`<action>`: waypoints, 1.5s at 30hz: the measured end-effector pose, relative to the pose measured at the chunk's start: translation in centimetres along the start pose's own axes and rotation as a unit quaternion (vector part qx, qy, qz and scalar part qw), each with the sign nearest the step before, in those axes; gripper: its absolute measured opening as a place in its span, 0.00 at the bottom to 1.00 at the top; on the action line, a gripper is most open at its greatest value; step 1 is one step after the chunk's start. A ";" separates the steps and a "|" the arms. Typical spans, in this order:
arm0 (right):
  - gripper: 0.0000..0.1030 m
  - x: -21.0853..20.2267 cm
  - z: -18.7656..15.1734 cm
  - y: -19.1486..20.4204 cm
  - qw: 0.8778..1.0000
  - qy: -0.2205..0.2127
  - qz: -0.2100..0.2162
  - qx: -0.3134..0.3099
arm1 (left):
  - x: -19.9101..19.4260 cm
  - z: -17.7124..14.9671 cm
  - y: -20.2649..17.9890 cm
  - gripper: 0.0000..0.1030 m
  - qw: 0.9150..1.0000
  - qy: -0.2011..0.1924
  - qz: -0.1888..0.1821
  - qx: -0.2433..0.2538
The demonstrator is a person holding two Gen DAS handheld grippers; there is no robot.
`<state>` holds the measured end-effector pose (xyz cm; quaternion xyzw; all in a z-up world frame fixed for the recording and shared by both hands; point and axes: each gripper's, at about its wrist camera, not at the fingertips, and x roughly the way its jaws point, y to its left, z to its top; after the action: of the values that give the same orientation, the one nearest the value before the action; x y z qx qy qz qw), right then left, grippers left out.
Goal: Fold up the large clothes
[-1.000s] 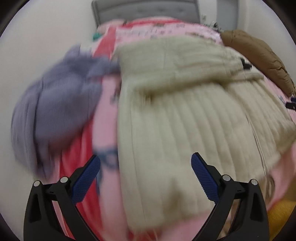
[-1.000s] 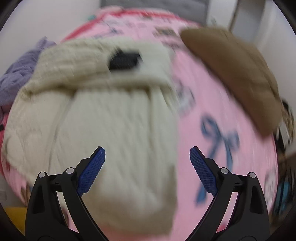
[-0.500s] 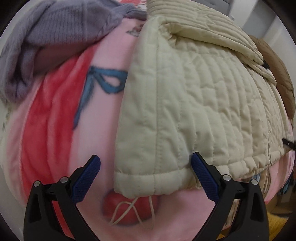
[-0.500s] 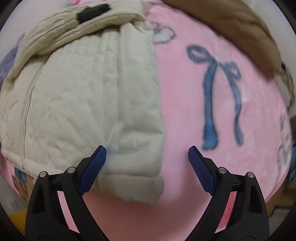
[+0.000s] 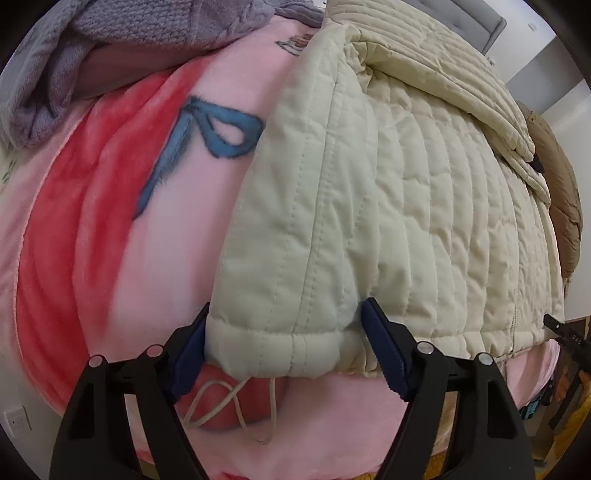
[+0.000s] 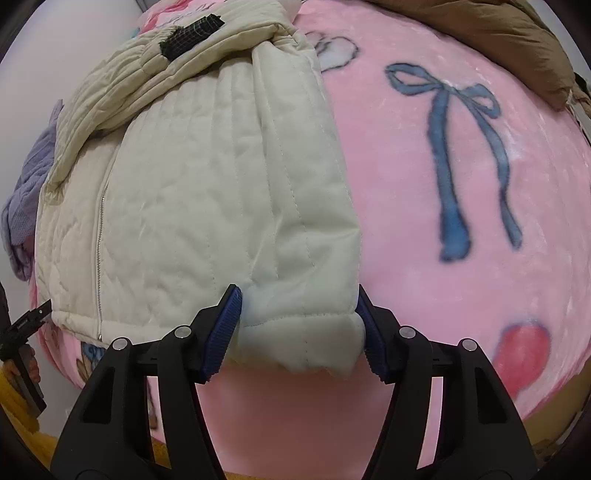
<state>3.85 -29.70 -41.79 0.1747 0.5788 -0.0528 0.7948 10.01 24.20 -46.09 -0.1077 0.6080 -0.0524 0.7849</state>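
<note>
Cream quilted jacket (image 5: 388, 206) lies flat on the pink blanket (image 5: 110, 277); my left gripper (image 5: 284, 350) and right gripper (image 6: 299, 332) are each closing around a hem corner, blue pads against the padding. Sleeves are folded in. Bare blanket lies beside both corners.

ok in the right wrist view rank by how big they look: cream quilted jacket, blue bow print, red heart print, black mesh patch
1. cream quilted jacket
2. blue bow print
3. red heart print and black mesh patch: look similar; the patch lies farther off, so unranked
</note>
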 end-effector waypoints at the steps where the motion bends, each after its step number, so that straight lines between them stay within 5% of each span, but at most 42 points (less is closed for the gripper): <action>1: 0.56 -0.1 -0.1 0.1 1.000 0.000 0.002 0.004 | 0.0 0.0 0.0 0.73 1.000 0.004 0.002 -0.001; 9: 0.51 -1.3 0.4 2.0 1.000 -0.002 -0.028 -0.005 | -1.2 0.5 -0.9 0.56 0.999 0.017 0.037 0.025; 16: 0.58 -2.1 0.7 2.9 0.998 -0.001 -0.045 -0.038 | -0.1 -0.2 1.9 0.87 1.000 0.002 -0.002 -0.027; 21: 0.62 -2.7 1.6 3.5 0.997 -0.009 -0.053 -0.055 | 0.0 0.2 2.0 0.87 0.998 -0.003 -0.047 -0.049; 23: 0.56 -2.9 2.2 3.6 0.998 -0.009 -0.048 -0.051 | -0.4 0.4 1.5 0.66 0.998 -0.009 -0.041 -0.046; 26: 0.29 -2.8 2.2 3.4 0.996 0.001 -0.075 -0.055 | -1.3 0.5 1.9 0.38 0.996 -0.012 -0.042 -0.071; 31: 0.29 -3.6 2.3 2.1 0.999 0.001 -0.049 -0.016 | -3.4 1.1 0.9 0.33 0.998 0.001 -0.027 -0.056; 33: 0.58 -2.1 2.2 1.6 0.998 0.040 -0.041 0.000 | -2.6 1.7 0.7 0.33 0.998 0.011 -0.029 -0.057; 38: 0.47 -0.7 1.5 1.5 0.999 0.033 -0.022 -0.013 | -1.2 1.7 2.3 0.49 0.995 0.020 -0.047 -0.086; 40: 0.33 -0.9 1.5 1.0 1.000 0.024 -0.002 0.006 | -0.2 1.7 3.2 0.49 0.993 0.029 -0.060 -0.099; 45: 0.22 -3.6 1.7 1.1 0.999 0.020 0.035 0.033 | -2.3 2.6 0.4 0.27 0.997 0.031 -0.031 -0.062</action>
<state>4.57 -29.69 -37.74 0.2222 0.5861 -0.0407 0.7781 11.92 25.36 -43.40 -0.1739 0.6303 -0.0423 0.7554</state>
